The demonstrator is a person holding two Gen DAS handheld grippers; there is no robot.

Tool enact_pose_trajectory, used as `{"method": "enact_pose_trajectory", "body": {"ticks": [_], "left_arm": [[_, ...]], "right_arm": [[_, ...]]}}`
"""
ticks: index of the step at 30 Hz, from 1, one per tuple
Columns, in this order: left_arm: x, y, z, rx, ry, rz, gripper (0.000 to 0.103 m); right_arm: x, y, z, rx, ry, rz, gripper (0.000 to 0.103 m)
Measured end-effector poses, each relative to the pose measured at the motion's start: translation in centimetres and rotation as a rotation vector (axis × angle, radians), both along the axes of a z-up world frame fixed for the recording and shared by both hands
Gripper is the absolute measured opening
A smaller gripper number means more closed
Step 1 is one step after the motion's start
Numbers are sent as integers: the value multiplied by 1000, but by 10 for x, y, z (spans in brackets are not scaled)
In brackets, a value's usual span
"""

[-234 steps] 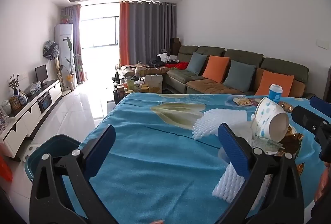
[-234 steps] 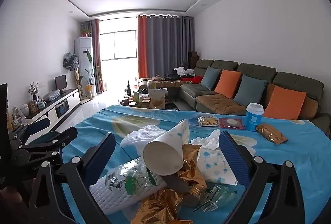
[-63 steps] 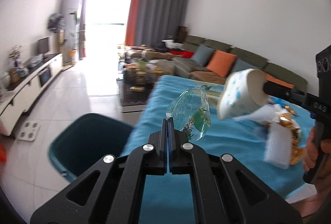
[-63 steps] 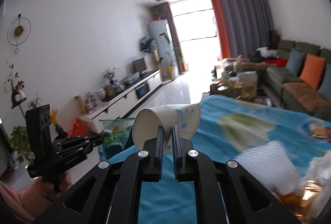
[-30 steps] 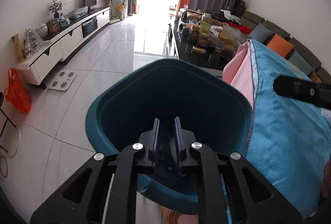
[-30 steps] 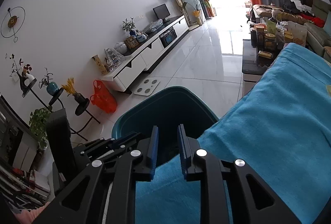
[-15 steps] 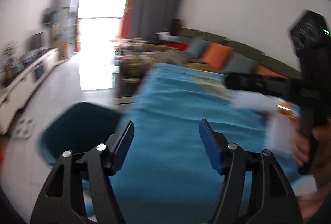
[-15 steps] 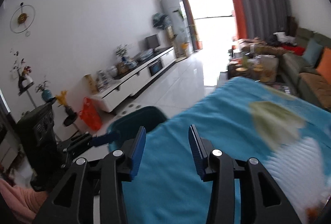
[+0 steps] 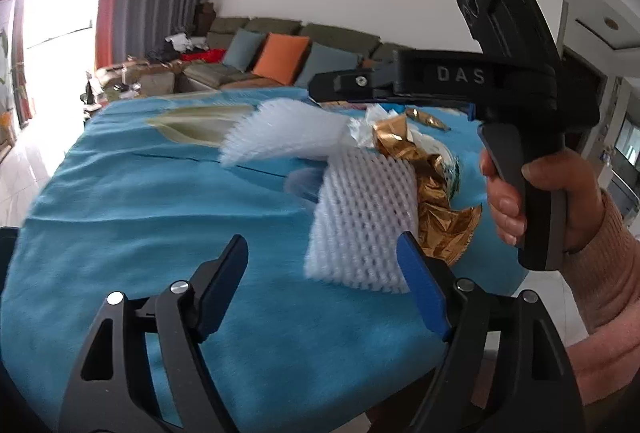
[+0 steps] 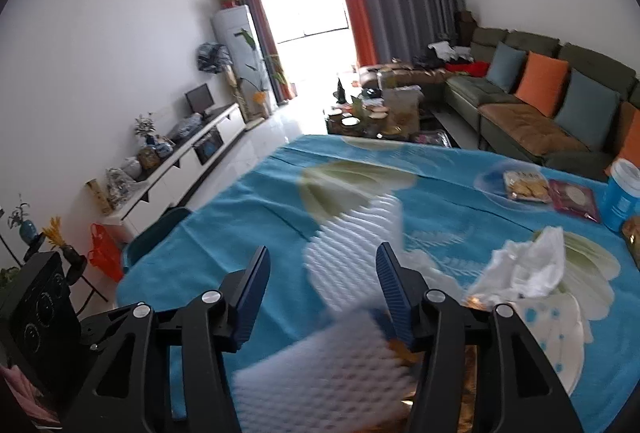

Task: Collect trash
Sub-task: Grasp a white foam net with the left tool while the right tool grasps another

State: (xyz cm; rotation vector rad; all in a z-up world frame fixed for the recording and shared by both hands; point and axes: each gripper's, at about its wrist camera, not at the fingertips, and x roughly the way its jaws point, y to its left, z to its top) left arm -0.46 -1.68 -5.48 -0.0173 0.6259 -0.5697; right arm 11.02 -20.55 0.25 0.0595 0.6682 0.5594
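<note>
The left half of the blue tablecloth [image 9: 132, 193] is seen bare; passage there is unobstructed. The right half is blocked by a white foam net sleeve [image 9: 362, 221], a second foam net [image 9: 280, 131] and crumpled gold foil [image 9: 436, 201]. The right gripper's handle [image 9: 516, 129] is held close above that pile.

Rig look: two black handheld grippers, blue finger pads.
Left gripper [image 9: 322, 265]: black skeletal linkage arms, silver screws at pivots, ribbed blue pads. Right gripper [image 10: 320, 279] same build; from the left view its pistol-grip body reads "DAS", green LED on the upright block. Right hand [image 9: 548, 201] wears a pink knit sleeve.
</note>
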Motion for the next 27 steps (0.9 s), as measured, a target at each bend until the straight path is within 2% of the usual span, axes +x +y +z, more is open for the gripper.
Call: {"method": "enact_pose_trajectory", "body": {"ticks": [5,8,17,19,23,27], "left_arm": [[11,-10,-8,-19,65,-37,75],[18,-11,-10,-30,92,-52,70],[24,-14,-18,-40,141,-77,46],[23,-14,-19,-45,148,-76,31],[26,-9,-20,-65,157,-70,19],[26,-4,-19,-79,156,-58,14]], "right_arm": [[12,-4,-10,-34,26,-9,57],[18,-3,-14,-57,36,-14,60],[29,-7,-24,-57,89,-13,60],[29,-8,-25,-50,99,-7,59],[30,-9,-26,-46,106,-5,48],[31,-10,-28,-42,113,-4,20]]}}
